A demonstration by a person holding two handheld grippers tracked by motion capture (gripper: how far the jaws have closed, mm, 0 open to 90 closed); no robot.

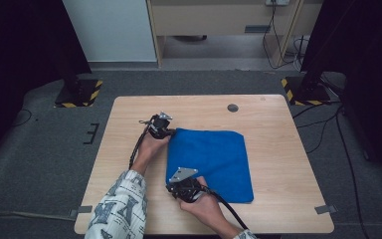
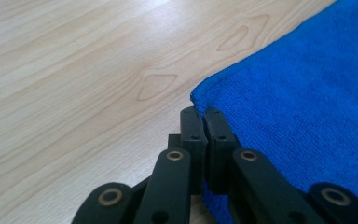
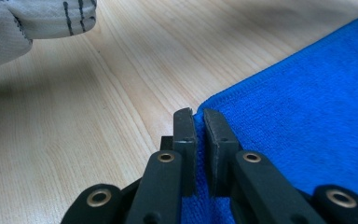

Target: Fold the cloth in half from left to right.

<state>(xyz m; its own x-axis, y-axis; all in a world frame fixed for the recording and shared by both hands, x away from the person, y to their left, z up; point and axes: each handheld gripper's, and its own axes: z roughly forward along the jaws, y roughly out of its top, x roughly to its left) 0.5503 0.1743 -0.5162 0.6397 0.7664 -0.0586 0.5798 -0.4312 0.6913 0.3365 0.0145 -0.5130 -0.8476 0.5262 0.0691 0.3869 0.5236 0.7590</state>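
R gripper (image 1: 178,175) sits nearest the camera in the high view, at the near-left corner of the blue cloth (image 1: 214,162), w/ the person's right hand (image 1: 206,206) behind it and a black cable trailing off toward the table's near edge. In the right gripper view its jaws (image 3: 199,122) are pinched on the cloth's corner edge: a thin strip of blue shows between the pads, so closed on the fabric, narrow slit only.

L gripper (image 1: 165,124) is at the cloth's far-left corner, held by the left hand (image 1: 151,147); patterned sleeve (image 1: 119,209) comes in from the bottom. In the left gripper view the jaws (image 2: 204,120) stand pressed together right at the cloth's corner; the hem runs into the pads, so it looks clamped on the corner, as tight as it goes.

Cloth lies flat on the wooden table (image 1: 129,119), roughly mid-table, slightly right of centre, one corner rounded at the far left. Looks folded, near edge close to the table's front. Both grippers on its left side, well apart from each other, one per corner.

Small dark round spot (image 1: 233,107) on the table beyond the cloth, not touching it. Grey floor around, yellow-black striped feet (image 1: 82,94) at the far corners.
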